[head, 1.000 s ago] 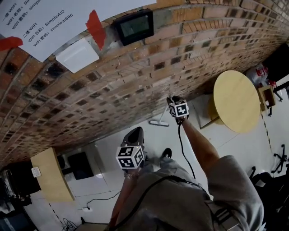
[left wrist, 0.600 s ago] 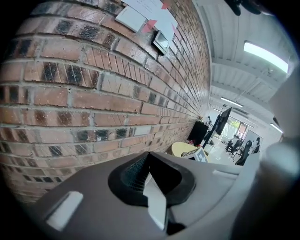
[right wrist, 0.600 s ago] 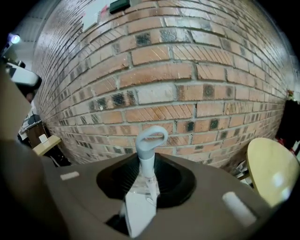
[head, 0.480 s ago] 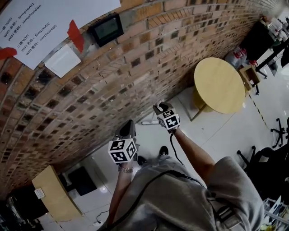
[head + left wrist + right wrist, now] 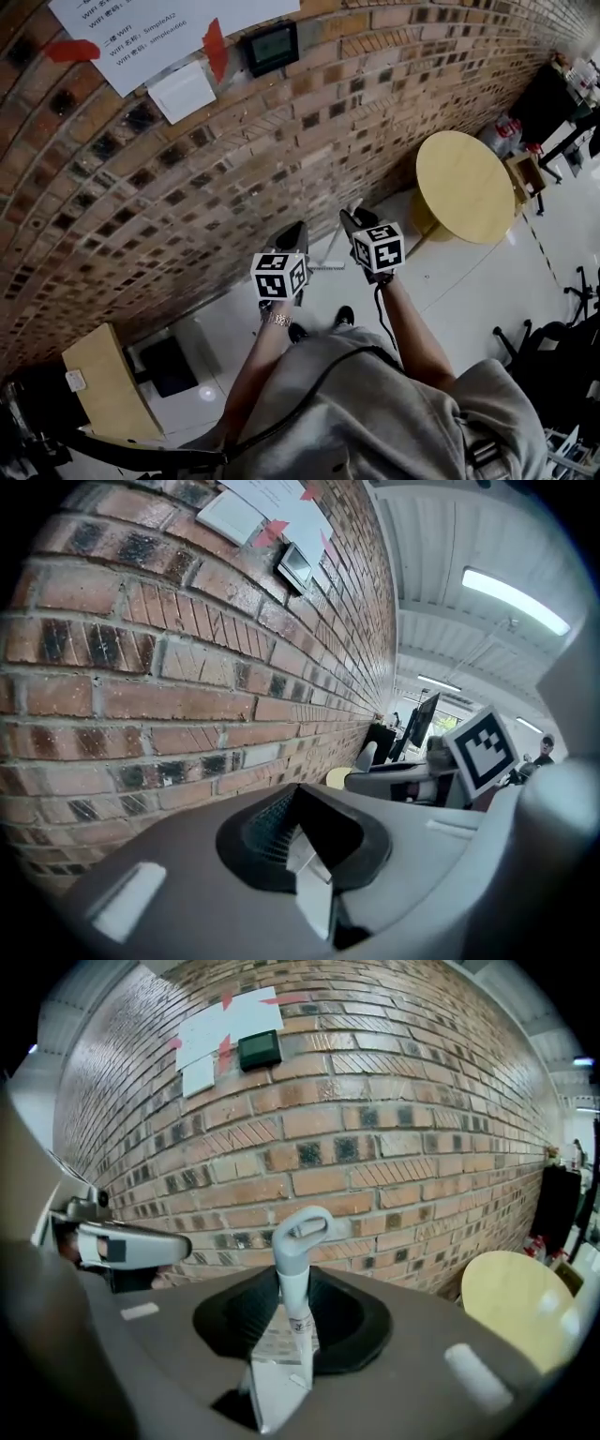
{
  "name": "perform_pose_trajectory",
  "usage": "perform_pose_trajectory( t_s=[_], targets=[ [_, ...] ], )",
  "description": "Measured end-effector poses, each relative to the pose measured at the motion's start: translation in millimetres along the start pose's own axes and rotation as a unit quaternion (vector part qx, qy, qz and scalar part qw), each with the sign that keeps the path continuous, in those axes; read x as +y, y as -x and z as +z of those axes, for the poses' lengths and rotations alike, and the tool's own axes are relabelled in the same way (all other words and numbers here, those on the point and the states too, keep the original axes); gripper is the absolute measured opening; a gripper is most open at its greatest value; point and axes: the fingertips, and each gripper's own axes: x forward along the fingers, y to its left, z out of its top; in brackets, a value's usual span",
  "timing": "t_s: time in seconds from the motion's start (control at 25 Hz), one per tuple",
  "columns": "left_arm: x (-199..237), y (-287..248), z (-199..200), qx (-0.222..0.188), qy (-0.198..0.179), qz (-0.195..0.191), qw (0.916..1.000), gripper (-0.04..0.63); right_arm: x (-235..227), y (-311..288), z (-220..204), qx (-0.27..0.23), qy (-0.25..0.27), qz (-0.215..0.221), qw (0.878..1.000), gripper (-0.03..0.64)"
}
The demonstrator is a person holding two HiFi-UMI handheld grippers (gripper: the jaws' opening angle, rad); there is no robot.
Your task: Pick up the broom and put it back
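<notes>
Now, at the upper left of the head view, taped papers (image 5: 159,28) and a small dark screen (image 5: 272,47) hang on the brick wall (image 5: 141,187). A wooden stand (image 5: 108,384) sits at the lower left. Just left of centre, the left tool (image 5: 292,234) points toward the wall. The left gripper view shows its jaws narrow, drawn together with nothing between them. Just right of it, the right tool (image 5: 349,217) is clamped on the broom (image 5: 328,266) near the top of its handle. The thin handle runs down from those jaws to the head, which sits low by the foot of the wall at centre frame. Whether the head touches the floor (image 5: 441,281) I cannot tell. In the right gripper view, the grey looped handle end (image 5: 302,1230) sticks up past the jaws at centre frame, with brick behind it. A round yellow table (image 5: 466,185) stands at the right, against the wall.
</notes>
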Motion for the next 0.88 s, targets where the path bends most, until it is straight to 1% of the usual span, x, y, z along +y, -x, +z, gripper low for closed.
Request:
perform_pose_trajectory(
  t_s=[0.12, 0.28, 0.36, 0.48, 0.52, 0.68, 0.88],
  targets=[
    [2.2, -3.0, 0.3, 0.006, -0.003, 0.000, 1.0000, -0.034, 12.0, 8.2, 5.2, 0.003, -0.006, -0.004, 1.000, 0.097],
    [-1.2, -5.1, 2.7, 0.009, -0.009, -0.004, 0.9999, -0.034, 25.5, 12.6, 5.0, 0.005, -0.008, 0.001, 1.000, 0.095],
    [-5.3, -6.0, 4.0, 0.009, -0.019, -0.009, 0.9997, -0.034, 30.2, 13.5, 4.6, 0.006, -0.007, 0.005, 1.000, 0.096],
    [-9.3, -6.6, 2.7, 0.018, -0.049, -0.007, 0.9986, -0.034, 36.5, 14.2, 4.3, 0.006, -0.007, 0.009, 1.000, 0.095],
    [-10.4, -6.4, 2.0, 0.020, -0.052, -0.008, 0.9984, -0.034, 38.4, 14.6, 4.2, 0.006, -0.006, 0.010, 1.000, 0.095],
    [-15.3, -4.9, 4.7, 0.012, -0.023, -0.029, 0.9992, -0.029, 43.7, 14.9, 4.9, 0.006, 0.000, 0.012, 1.000, 0.097],
    [-17.6, -4.6, 5.8, 0.014, -0.036, -0.027, 0.9989, -0.017, 43.3, 12.0, 3.5, 0.007, 0.002, 0.007, 1.000, 0.097]
  ],
)
